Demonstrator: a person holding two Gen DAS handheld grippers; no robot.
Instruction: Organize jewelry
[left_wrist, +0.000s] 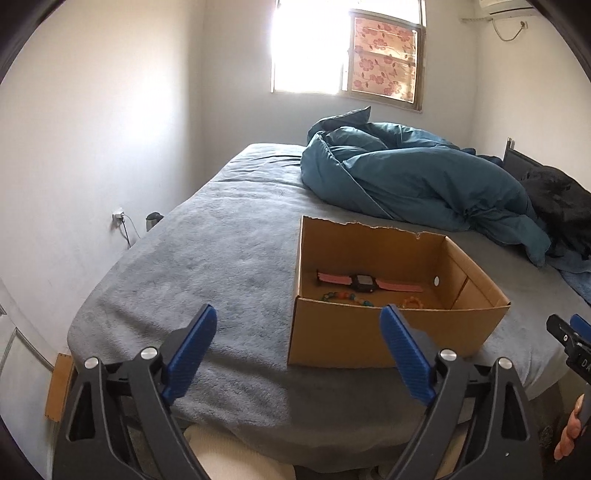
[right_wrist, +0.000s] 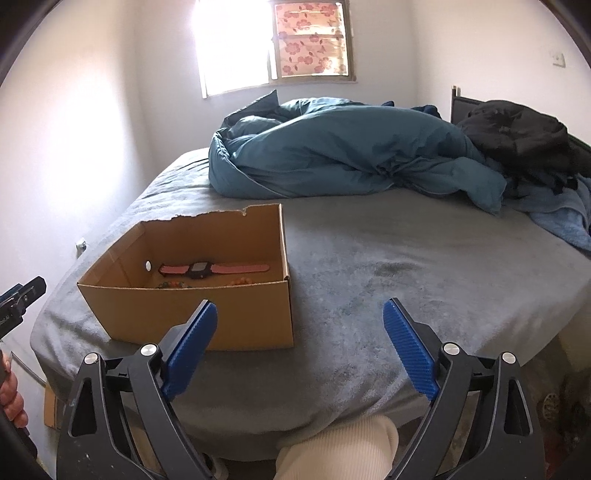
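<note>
An open cardboard box (left_wrist: 391, 332) (right_wrist: 192, 314) stands on the grey bed near its front edge. Inside lie a watch with a pink strap (left_wrist: 364, 282) (right_wrist: 212, 269), a string of coloured beads (left_wrist: 345, 297) (right_wrist: 171, 284) and a small orange bracelet (left_wrist: 412, 302) (right_wrist: 242, 281). My left gripper (left_wrist: 299, 314) hovers in front of the box's left corner, jaws wide open and empty. My right gripper (right_wrist: 300, 308) hangs over the bedspread just right of the box, also open and empty. Each gripper's tip shows at the edge of the other's view.
A crumpled teal duvet (left_wrist: 406, 173) (right_wrist: 343, 151) fills the back of the bed (right_wrist: 424, 258), with dark clothes (right_wrist: 517, 133) at the far right. Walls close in on the left. A person's knee in cream cloth (right_wrist: 340, 450) is below the bed's front edge.
</note>
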